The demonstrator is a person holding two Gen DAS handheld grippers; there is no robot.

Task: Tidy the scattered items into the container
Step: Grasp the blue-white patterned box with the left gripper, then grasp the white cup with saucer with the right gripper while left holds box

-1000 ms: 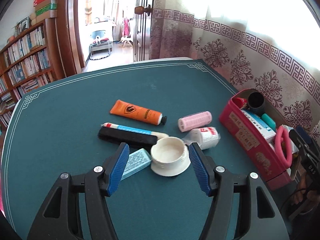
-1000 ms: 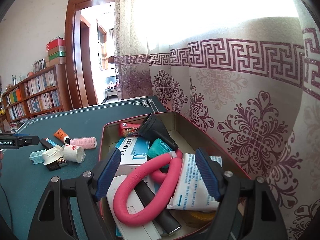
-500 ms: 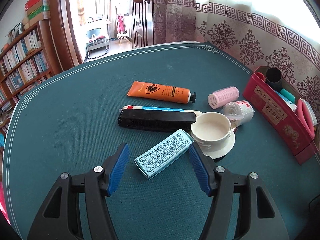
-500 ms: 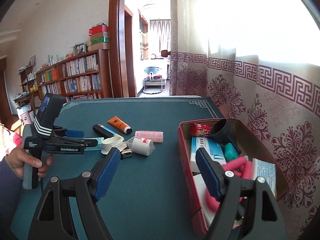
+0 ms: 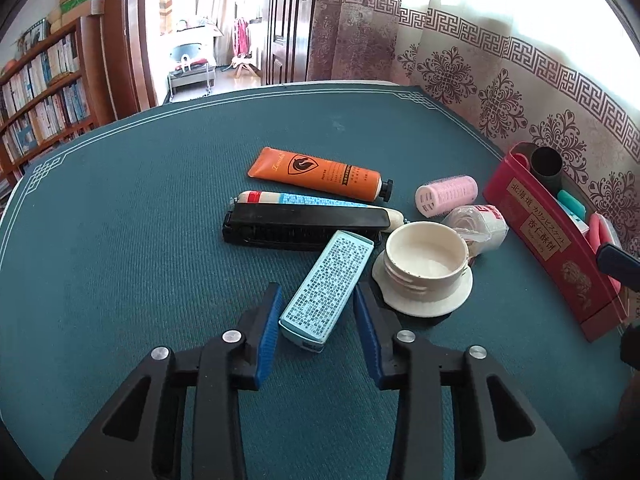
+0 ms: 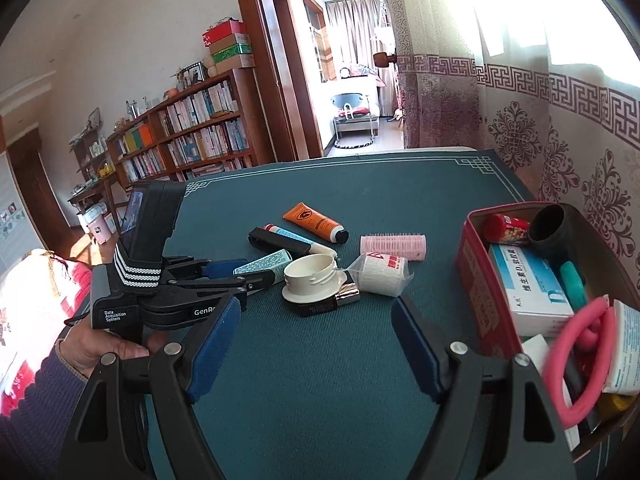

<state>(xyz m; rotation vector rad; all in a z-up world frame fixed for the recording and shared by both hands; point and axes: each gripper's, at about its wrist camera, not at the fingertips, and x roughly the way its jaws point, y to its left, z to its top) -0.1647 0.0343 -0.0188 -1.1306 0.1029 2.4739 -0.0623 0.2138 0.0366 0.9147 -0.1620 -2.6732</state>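
The green table [image 5: 120, 240] carries the scattered items and, at its right edge beside the curtain, the red container [image 6: 476, 280] — already loaded with a white medicine box, a pink foam loop, a teal item and a dark cup.

The right gripper [image 6: 316, 344] hangs above bare cloth, jaws spread wide with nothing between them, to the left of the container.

The left gripper [image 5: 316, 316] straddles the near end of the pale-blue box [image 5: 328, 284]; narrow gaps show on both sides, so the pads are not pressed on it.

The box leans on the black comb case [image 5: 304, 226], and lies just beside the white lid [image 5: 424, 264].

Behind these lie the orange tube [image 5: 316, 174], the pink roller [image 5: 446, 196] and the wrapped bandage roll [image 5: 480, 226].
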